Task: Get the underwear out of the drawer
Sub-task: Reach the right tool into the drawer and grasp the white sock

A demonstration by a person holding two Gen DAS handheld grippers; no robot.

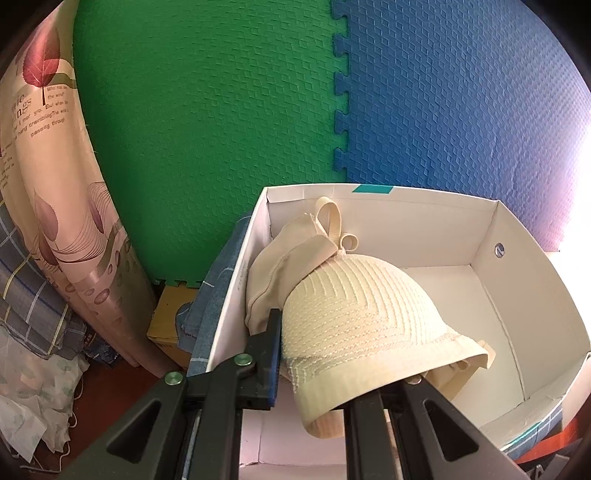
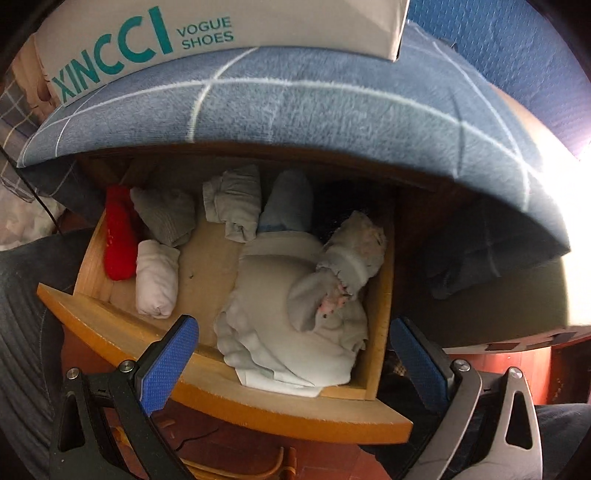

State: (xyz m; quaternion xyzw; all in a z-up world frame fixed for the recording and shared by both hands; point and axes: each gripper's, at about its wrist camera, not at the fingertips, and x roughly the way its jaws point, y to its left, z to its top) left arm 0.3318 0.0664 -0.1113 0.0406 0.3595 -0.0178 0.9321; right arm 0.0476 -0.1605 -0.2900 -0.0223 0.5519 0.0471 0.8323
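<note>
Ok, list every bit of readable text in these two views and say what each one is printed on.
"XINCCI" and "VOGUE SHOES": teal print on the side of the white shoe box resting on the blue checked cloth.
Small dark lettering on the leaf-patterned fabric: only scraps such as "trembling" can be made out; the rest is too small and warped to read.
Nothing else carries text.

cream ribbed chevron-knit bra (image 1: 354, 317) showing in white cardboard box (image 1: 524, 280), green foam mat (image 1: 207, 129) adjoining blue foam mat (image 1: 461, 103), red rolled sock (image 2: 118, 236) lying in tan wooden drawer (image 2: 229, 398), blue-grey white-checked cloth (image 2: 295, 110) draping above
</note>
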